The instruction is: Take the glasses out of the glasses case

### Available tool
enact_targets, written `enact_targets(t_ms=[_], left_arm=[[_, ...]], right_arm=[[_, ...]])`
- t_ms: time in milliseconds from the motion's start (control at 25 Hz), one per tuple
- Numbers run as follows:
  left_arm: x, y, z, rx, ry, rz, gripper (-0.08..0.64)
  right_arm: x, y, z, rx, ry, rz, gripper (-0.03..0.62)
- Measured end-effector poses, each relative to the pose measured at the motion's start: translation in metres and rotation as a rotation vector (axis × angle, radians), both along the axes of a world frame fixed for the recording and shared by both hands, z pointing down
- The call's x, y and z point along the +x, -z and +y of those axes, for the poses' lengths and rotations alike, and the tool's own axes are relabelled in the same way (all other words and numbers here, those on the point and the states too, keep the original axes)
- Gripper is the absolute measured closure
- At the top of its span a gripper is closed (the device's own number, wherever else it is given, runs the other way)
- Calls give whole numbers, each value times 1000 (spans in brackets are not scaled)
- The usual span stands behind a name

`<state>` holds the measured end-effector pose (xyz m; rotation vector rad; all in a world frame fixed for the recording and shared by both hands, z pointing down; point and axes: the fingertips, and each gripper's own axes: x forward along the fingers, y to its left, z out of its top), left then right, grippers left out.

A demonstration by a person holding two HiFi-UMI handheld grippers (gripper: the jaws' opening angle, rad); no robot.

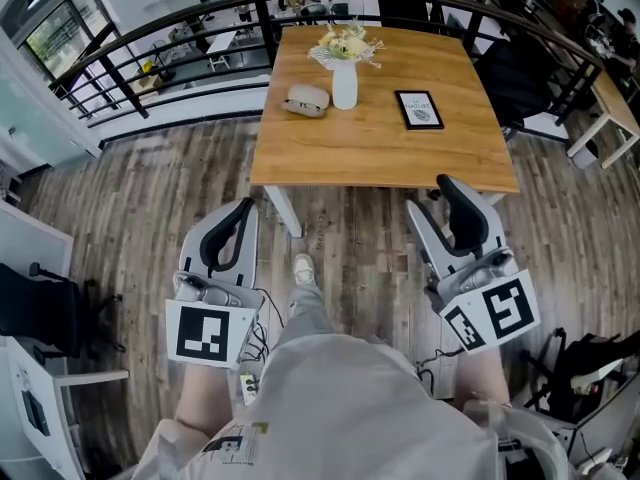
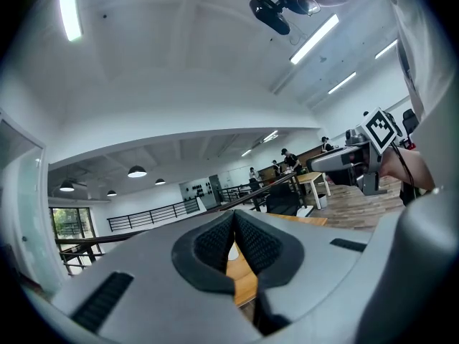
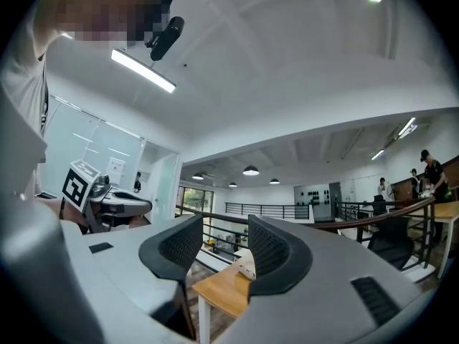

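The glasses case (image 1: 306,100), a closed beige-grey pouch, lies on the wooden table (image 1: 380,158) towards its far left, beside a white vase. Both grippers hang over the floor, short of the table's near edge and well apart from the case. My left gripper (image 1: 245,206) has its dark pads meeting at the tips, shut on nothing (image 2: 234,224). My right gripper (image 1: 447,183) stands open, with a clear gap between its pads (image 3: 224,239) and nothing in it. Through that gap the table corner (image 3: 219,292) shows.
A white vase (image 1: 344,83) with flowers stands mid-table next to the case. A black-framed picture (image 1: 418,109) lies to its right. A dark chair (image 1: 515,78) is at the table's right side. A black railing (image 1: 150,48) runs behind the table. The floor is wood planks.
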<state>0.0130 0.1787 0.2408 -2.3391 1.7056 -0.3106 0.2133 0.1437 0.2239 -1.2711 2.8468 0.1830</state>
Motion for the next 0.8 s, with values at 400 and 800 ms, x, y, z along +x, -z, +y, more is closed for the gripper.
enact_targets(t_ms=[400,800], left_arm=[[-50,-10,-104,-46,-18,13,543],[-130,-16,-229,-83,-44,39,543]], right_arm=[[-57,-17,-100,-63,-1,50,377],[-150,-26,-219,-126,7,110,377]])
